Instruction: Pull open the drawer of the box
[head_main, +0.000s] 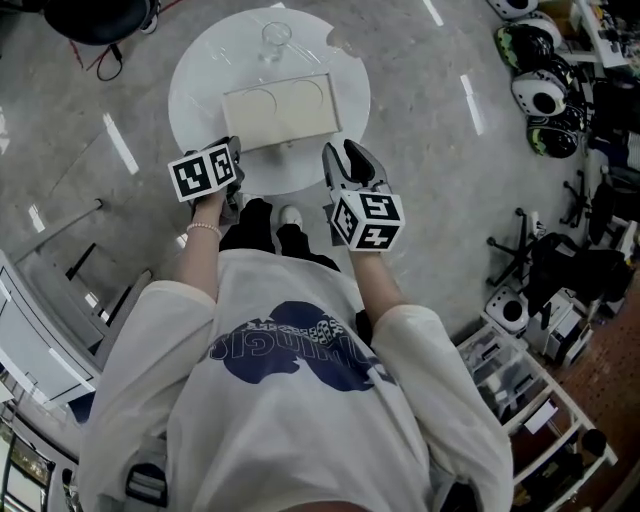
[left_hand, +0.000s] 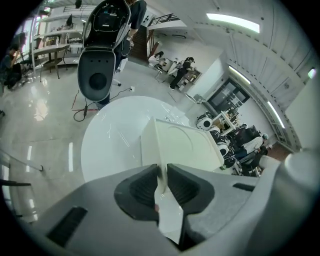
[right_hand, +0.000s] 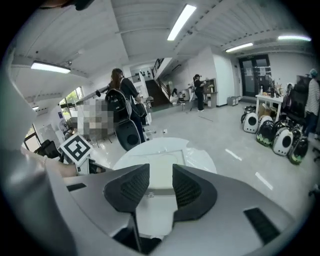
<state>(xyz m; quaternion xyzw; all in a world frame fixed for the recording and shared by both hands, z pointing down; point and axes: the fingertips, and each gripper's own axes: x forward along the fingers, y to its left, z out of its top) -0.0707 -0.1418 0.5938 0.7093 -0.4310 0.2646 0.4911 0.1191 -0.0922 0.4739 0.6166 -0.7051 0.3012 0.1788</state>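
An open-plan lab or workshop hall: polished grey floor (head_main: 430, 150), ceiling strip lights (right_hand: 181, 21), stocked shelving (head_main: 520, 385) (rounded pod-like devices (right_hand: 282, 140) sit along one side).

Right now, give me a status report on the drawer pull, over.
Left gripper shut on box corner. Right gripper open, jaws either side of the knob. Drawer looks shut. Nothing blocks its front.

box (head_main: 279, 110) on table (head_main: 200, 70) | glass (head_main: 276, 38) behind box | left claw (head_main: 233, 152) at near-left corner | right claw (head_main: 348, 160) near-right
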